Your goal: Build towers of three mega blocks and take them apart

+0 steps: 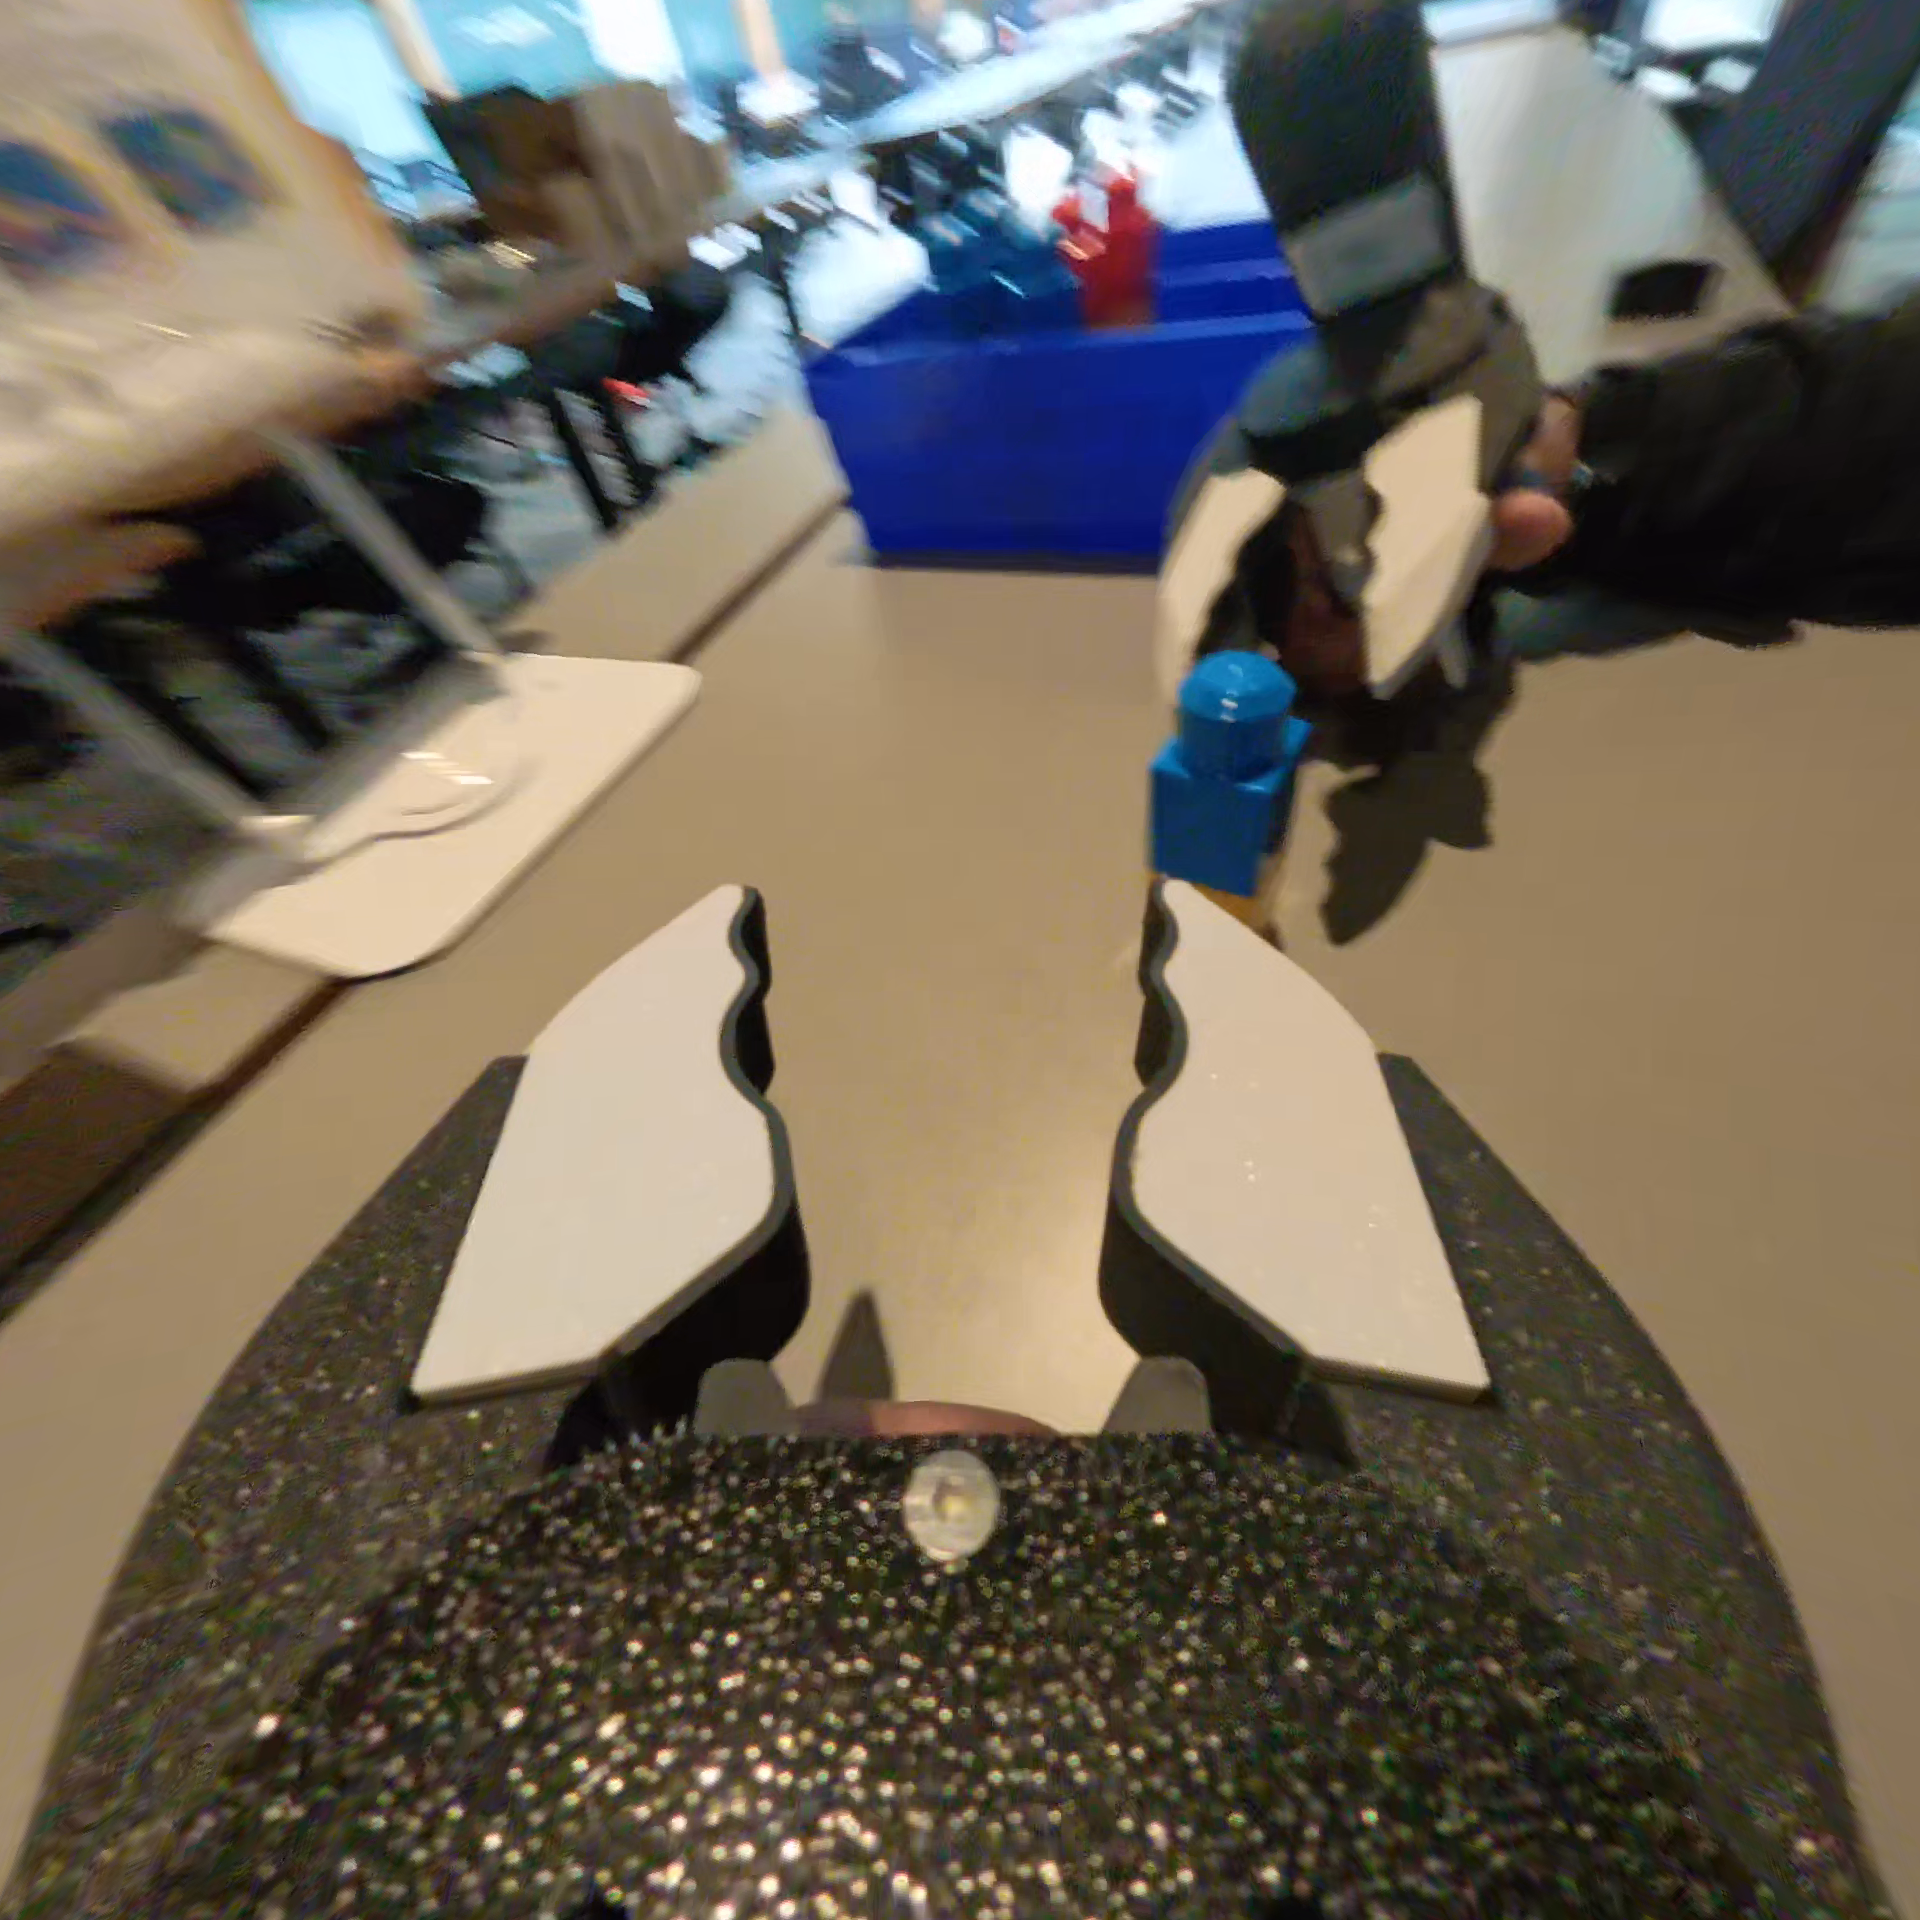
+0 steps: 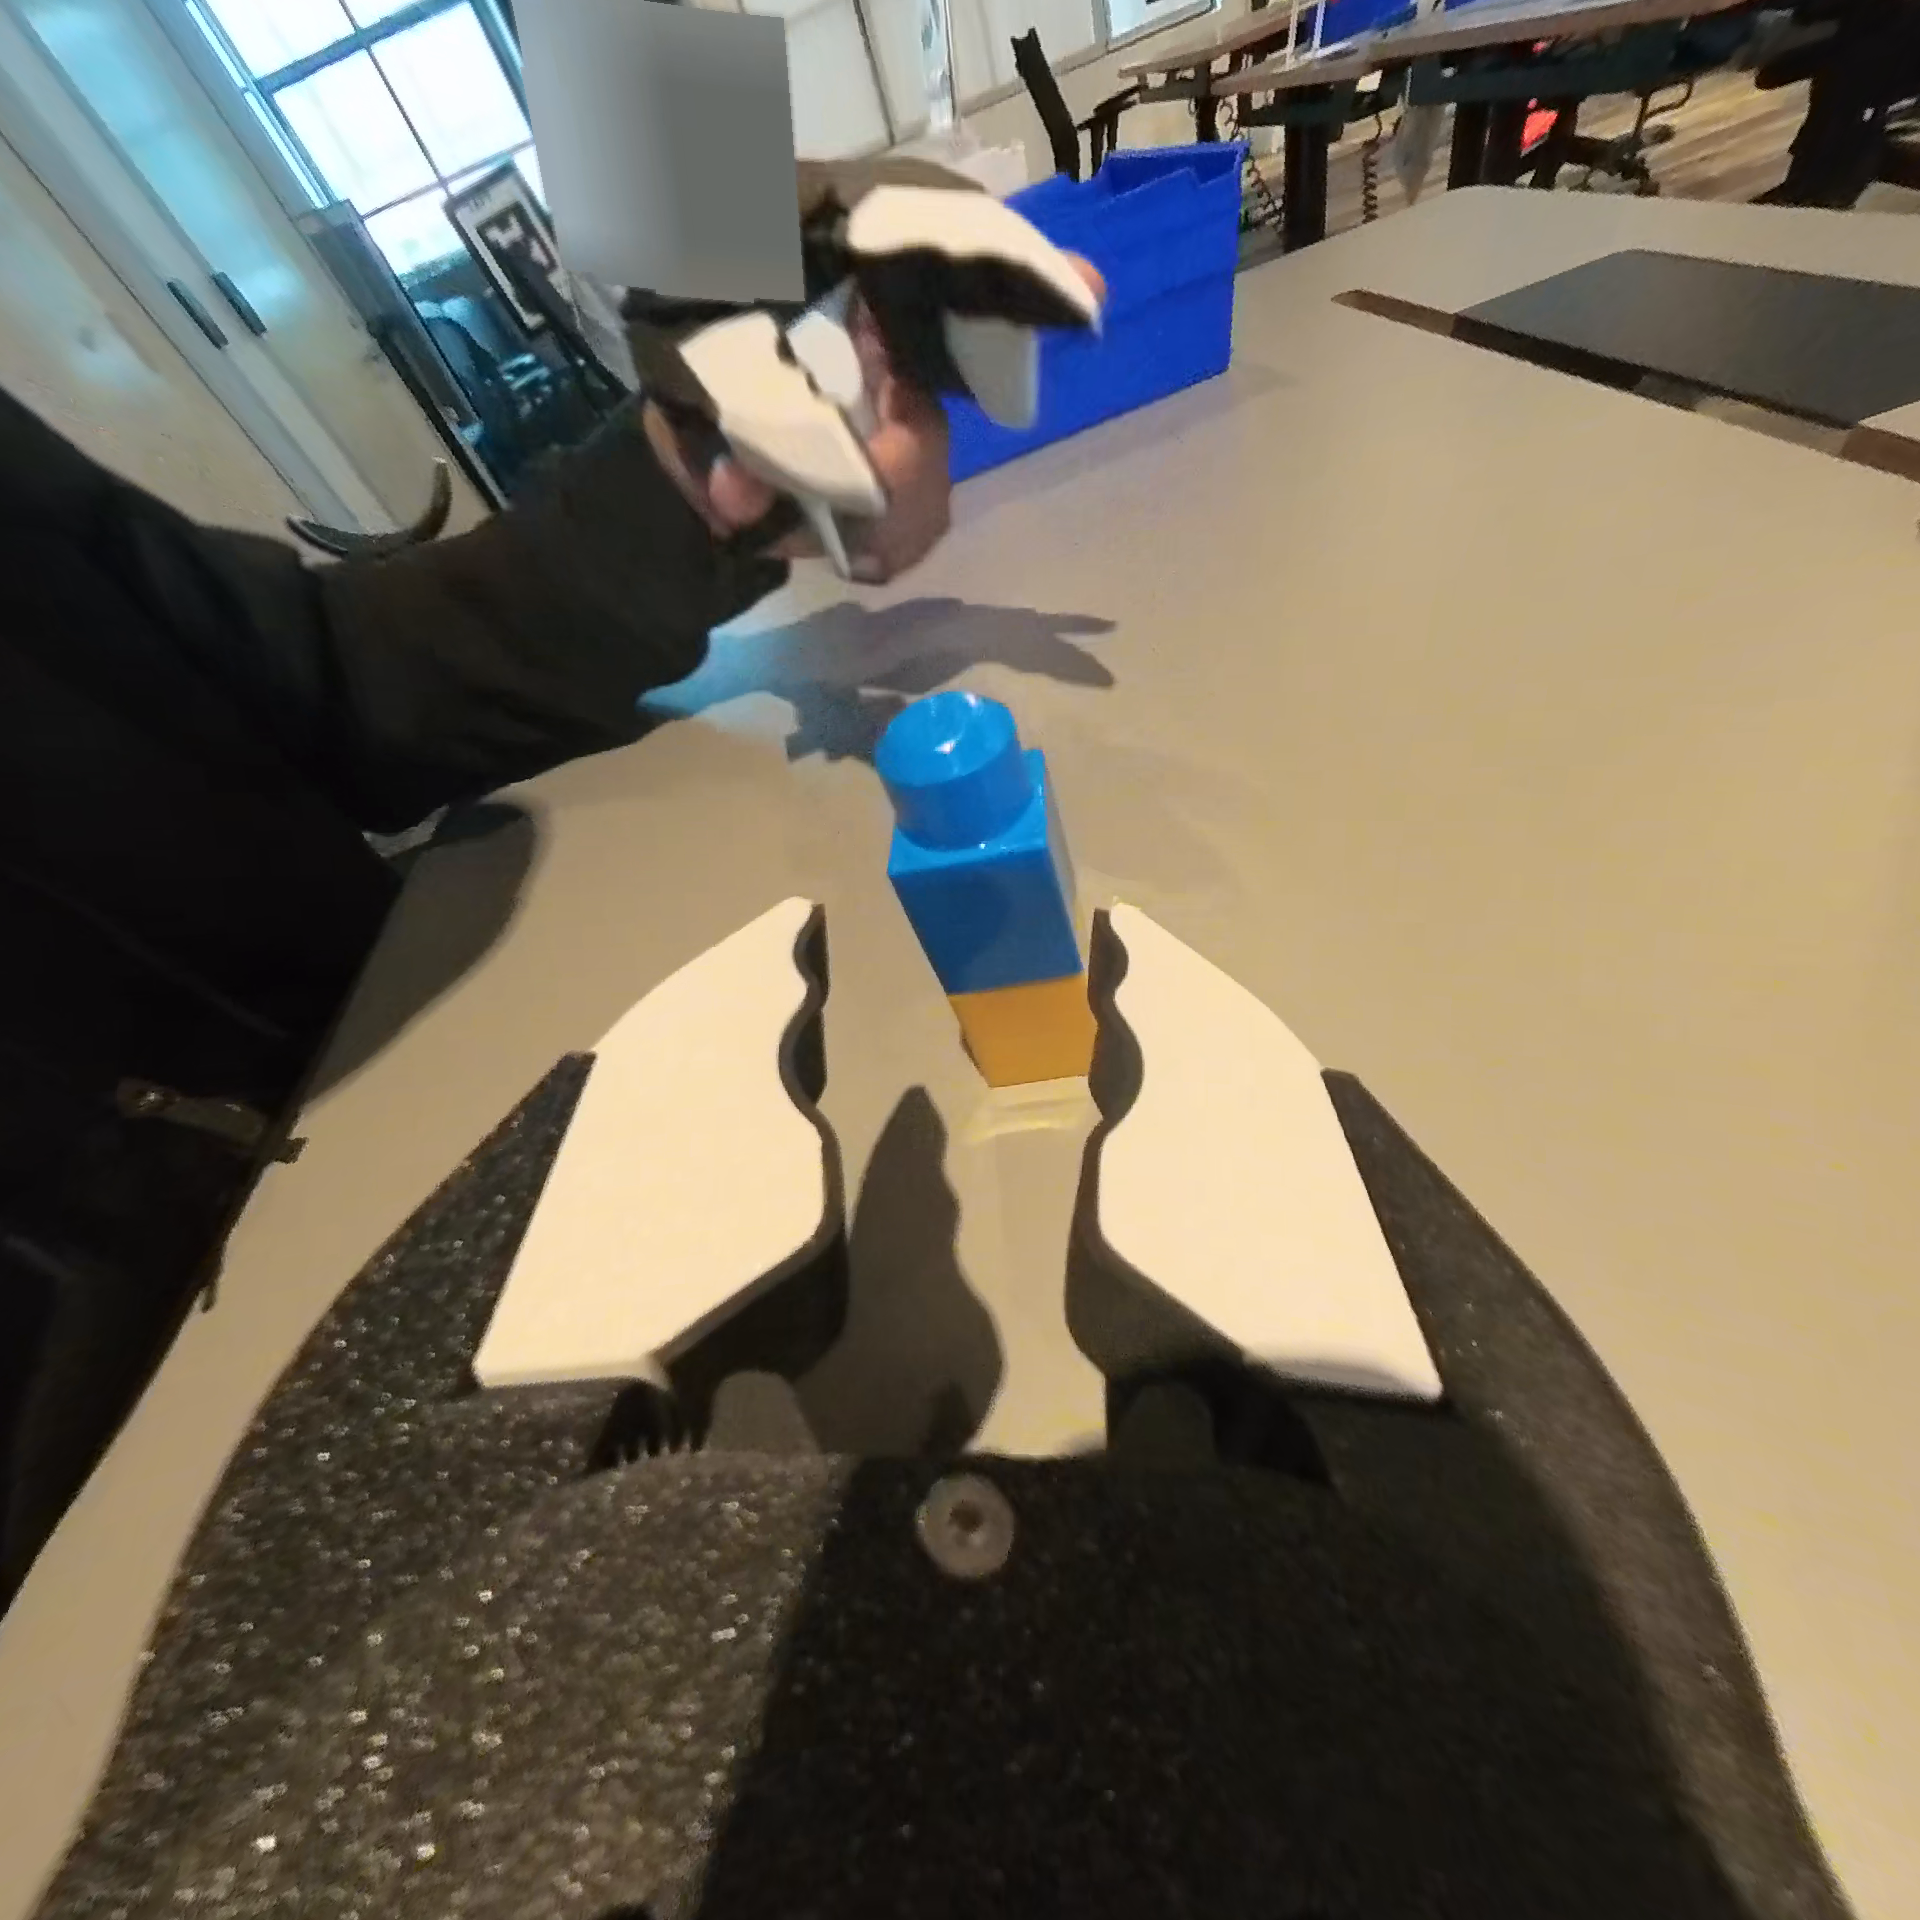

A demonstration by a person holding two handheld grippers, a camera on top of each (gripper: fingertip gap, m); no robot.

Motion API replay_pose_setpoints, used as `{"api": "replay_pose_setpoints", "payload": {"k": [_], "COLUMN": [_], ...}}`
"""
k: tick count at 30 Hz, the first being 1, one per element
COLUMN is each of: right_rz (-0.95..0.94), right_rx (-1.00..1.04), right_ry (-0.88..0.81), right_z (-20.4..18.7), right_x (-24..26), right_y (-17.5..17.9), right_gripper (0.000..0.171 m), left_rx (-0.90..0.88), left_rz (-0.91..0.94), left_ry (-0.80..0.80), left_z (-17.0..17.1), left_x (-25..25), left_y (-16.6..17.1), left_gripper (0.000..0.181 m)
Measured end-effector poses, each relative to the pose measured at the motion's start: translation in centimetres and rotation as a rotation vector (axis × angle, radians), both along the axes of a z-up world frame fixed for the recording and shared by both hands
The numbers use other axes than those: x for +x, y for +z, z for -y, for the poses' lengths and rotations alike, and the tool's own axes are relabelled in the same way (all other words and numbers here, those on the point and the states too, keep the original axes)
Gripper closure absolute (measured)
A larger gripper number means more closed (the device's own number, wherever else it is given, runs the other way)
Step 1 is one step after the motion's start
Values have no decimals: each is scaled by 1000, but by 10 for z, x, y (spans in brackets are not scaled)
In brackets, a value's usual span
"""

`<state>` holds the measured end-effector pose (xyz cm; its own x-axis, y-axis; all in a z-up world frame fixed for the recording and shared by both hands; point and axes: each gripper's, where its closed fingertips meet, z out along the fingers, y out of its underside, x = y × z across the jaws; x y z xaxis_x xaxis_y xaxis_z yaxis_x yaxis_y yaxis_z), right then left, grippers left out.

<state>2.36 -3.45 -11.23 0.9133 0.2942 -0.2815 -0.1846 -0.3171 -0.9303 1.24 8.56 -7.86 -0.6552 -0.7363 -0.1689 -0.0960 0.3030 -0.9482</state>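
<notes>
We see the table [image 2: 1455, 727] with a blue bin [image 1: 1039, 436] at twelve o'clock holding blue and red blocks [image 1: 1049, 249]. Our right claw [image 2: 961, 940] gapes around the standing tower [image 2: 997, 925], untouched. Our left claw [image 1: 951, 925] gapes empty, tower at one o'clock.

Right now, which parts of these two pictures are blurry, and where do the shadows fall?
Left wrist view: the left side and the room behind are smeared by motion blur, while the left gripper is sharp. Right wrist view: the blue-on-yellow plastic block stack is fairly sharp, the far left gripper is blurred, and shadows lie on the grey table beneath both grippers.
</notes>
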Motion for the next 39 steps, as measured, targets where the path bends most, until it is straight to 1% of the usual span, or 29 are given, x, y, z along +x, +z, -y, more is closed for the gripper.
{"api": "replay_pose_setpoints", "payload": {"k": [3, 5, 7, 9, 11, 13, 14, 15, 17, 19, 21, 25, 27, 29, 30, 32, 34, 36, 38, 39], "right_rz": [-24, -39, -44, -42, -39, -38, -38, -38, -35, -33, -34, -39, -42, -43, -43, -42, -42, -41, -38, -37], "right_rx": [21, 31, 32, 29, 25, 21, 20, 18, 18, 20, 22, 22, 20, 20, 20, 19, 18, 18, 18, 17], "right_ry": [-9, -13, -13, -14, -14, -12, -12, -11, -12, -16, -21, -20, -16, -13, -12, -8, -5, -4, -3, -3], "right_z": [1, 2, 2, 2, 2, 1, 1, 1, 1, 1, 1, 1, 1, 1, 1, 1, 1, 2, 2, 1], "right_x": [3, 4, 5, 4, 4, 4, 4, 4, 4, 4, 5, 5, 5, 4, 4, 4, 3, 3, 3, 3], "right_y": [4, 5, 5, 5, 4, 4, 4, 3, 3, 4, 4, 4, 4, 4, 4, 4, 4, 4, 4, 3], "right_gripper": [124, 124, 124, 124, 124, 125, 125, 125, 125, 126, 126, 126, 127, 127, 127, 127, 127, 127, 127, 127], "left_rx": [-45, -56, -13, 60, 147, 234, 256, 263, 304, 381, 454, 604, 639, 636, 614, 503, 445, 469, 495, 516], "left_rz": [123, 173, 193, 203, 126, -31, -147, -294, -573, -767, -906, -1083, -1097, -1104, -1092, -1068, -1042, -1003, -1005, -1029], "left_ry": [252, 413, 562, 748, 956, 1114, 1163, 1188, 1200, 1196, 1175, 1192, 1225, 1219, 1189, 1095, 1042, 1056, 1070, 1065], "left_z": [-65, -112, -161, -218, -281, -339, -364, -383, -412, -430, -438, -451, -457, -455, -450, -431, -420, -424, -430, -433], "left_x": [-24, -47, -75, -107, -139, -165, -175, -182, -195, -204, -210, -223, -224, -223, -219, -207, -199, -197, -199, -202], "left_y": [40, 63, 83, 104, 112, 99, 82, 58, 9, -30, -58, -89, -93, -93, -94, -94, -88, -78, -75, -77], "left_gripper": [120, 122, 123, 125, 128, 128, 127, 125, 121, 123, 126, 132, 138, 138, 137, 136, 134, 126, 120, 121]}}
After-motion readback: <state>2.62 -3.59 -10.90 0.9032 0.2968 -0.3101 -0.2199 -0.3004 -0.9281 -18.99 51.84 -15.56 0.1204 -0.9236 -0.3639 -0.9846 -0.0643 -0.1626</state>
